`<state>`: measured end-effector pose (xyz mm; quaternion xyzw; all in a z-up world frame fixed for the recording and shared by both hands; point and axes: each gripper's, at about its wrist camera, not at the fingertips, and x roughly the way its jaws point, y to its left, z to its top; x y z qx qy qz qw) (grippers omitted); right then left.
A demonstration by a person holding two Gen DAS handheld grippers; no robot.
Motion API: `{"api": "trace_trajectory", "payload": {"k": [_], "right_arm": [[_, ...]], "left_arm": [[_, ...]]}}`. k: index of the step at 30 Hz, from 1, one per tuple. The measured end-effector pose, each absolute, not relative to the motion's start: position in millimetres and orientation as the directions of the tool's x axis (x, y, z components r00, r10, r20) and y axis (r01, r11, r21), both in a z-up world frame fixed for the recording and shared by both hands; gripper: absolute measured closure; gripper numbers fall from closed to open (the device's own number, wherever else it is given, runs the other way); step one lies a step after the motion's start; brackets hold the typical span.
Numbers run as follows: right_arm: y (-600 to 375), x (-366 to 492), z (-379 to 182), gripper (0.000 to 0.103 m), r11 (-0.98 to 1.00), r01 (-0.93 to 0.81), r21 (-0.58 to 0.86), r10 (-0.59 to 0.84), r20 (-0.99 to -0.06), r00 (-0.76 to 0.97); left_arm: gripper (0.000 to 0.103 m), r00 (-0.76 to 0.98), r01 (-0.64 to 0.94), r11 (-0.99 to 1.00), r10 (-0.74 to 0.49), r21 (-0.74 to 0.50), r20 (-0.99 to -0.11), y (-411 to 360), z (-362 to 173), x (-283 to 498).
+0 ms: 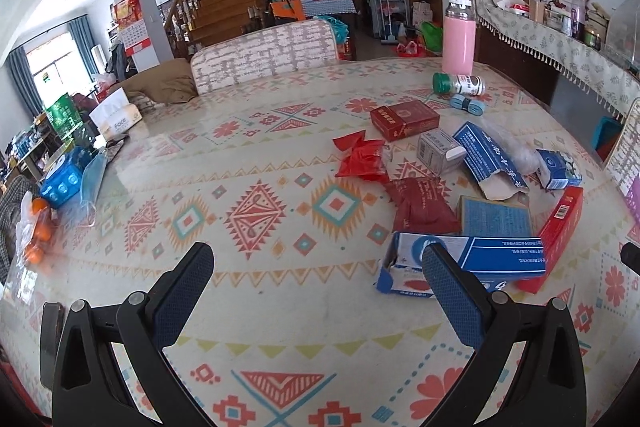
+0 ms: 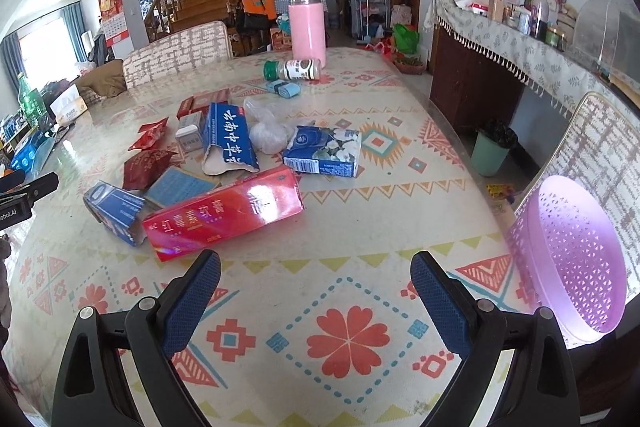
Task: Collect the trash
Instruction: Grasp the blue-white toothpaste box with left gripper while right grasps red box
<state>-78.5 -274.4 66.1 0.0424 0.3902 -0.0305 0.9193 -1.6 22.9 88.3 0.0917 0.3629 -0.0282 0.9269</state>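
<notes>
Trash lies in a heap on the patterned table (image 1: 280, 291) (image 2: 360, 219): a long red carton (image 2: 224, 215) (image 1: 560, 231), an open blue-and-white carton (image 1: 500, 253) (image 2: 116, 207), a torn blue box (image 2: 228, 139) (image 1: 488, 155), red wrappers (image 1: 362, 159) (image 2: 146, 163), a floral tissue pack (image 2: 324, 151) (image 1: 558, 169) and a clear plastic bag (image 2: 268, 131). My left gripper (image 1: 318, 263) is open, its right finger just in front of the blue-and-white carton. My right gripper (image 2: 316, 271) is open above bare cloth, just in front of the red carton. A purple perforated basket (image 2: 576, 259) sits at the table's right edge.
A pink bottle (image 1: 458, 41) (image 2: 307, 27) stands at the far side with a green-capped jar (image 1: 460, 84) (image 2: 292, 70) lying beside it. A tissue box (image 1: 116, 117), blue packs (image 1: 64, 175) and oranges (image 1: 40, 223) are at the left. A green bin (image 2: 490, 151) stands on the floor.
</notes>
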Motion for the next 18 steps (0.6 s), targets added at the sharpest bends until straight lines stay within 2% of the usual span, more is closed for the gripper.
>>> {"api": "trace_trajectory", "payload": {"k": [12, 14, 18], "right_arm": [[-280.5, -57.9, 54.7, 0.005, 0.994, 0.081, 0.078, 0.003, -0.738, 0.674], [-281.4, -55.9, 53.8, 0.005, 0.993, 0.079, 0.084, 0.008, -0.739, 0.674], [-283.0, -53.3, 52.1, 0.005, 0.993, 0.072, 0.098, 0.025, -0.741, 0.671]], "left_arm": [[0.0, 0.731, 0.172, 0.969, -0.006, 0.176, -0.683, 1.0, 87.9, 17.0], [0.0, 0.726, 0.211, 0.964, -0.043, 0.163, -0.687, -3.8, 89.0, 21.7], [0.0, 0.663, 0.37, 0.926, -0.206, 0.075, -0.72, -14.4, 88.7, 35.0]]}}
